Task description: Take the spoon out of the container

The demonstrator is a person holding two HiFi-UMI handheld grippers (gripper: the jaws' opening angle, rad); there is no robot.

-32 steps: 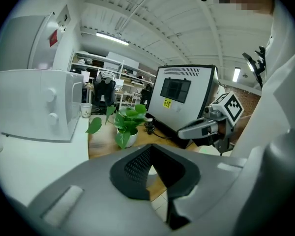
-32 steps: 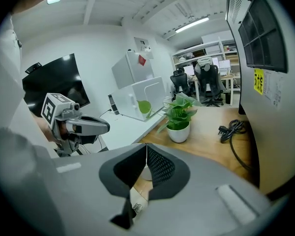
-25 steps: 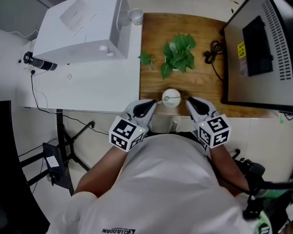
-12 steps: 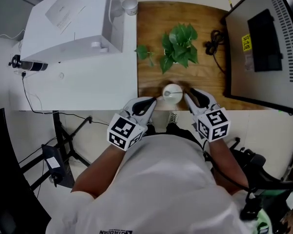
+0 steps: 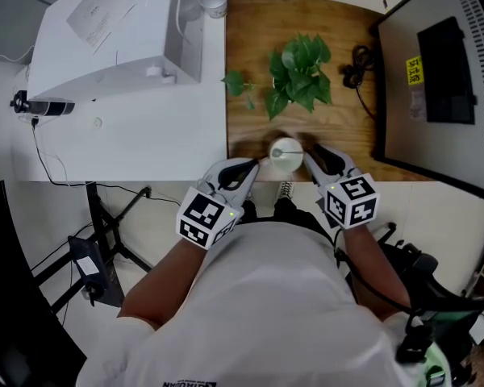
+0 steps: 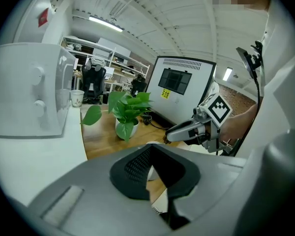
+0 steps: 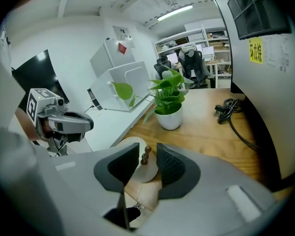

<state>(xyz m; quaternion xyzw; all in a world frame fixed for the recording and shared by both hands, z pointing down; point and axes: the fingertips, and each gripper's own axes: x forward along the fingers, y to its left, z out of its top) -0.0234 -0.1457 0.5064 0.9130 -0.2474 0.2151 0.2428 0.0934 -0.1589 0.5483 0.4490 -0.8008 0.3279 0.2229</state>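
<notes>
A small white container (image 5: 285, 155) stands near the front edge of the wooden table (image 5: 250, 111), with a spoon (image 5: 283, 151) in it. My left gripper (image 5: 253, 167) is just left of the container, its jaws slightly apart and empty. In the left gripper view, that gripper (image 6: 155, 173) shows a strip of the container (image 6: 150, 171) through the gap. My right gripper (image 5: 308, 154) is at the container's right side. In the right gripper view, the spoon's brown beaded handle (image 7: 144, 156) rises from the container (image 7: 131, 144) between the open jaws of that gripper (image 7: 147, 163), which are not clamped on it.
A potted green plant (image 5: 298, 75) stands behind the container. A large monitor (image 5: 444, 71) and a coiled black cable (image 5: 356, 75) are on the right. A white machine (image 5: 105, 31) and a paper cup (image 5: 214, 2) sit on the white table (image 5: 145, 135) to the left.
Both grippers have edged in closer to the container from either side. The head view has shifted slightly. The container has not moved.
</notes>
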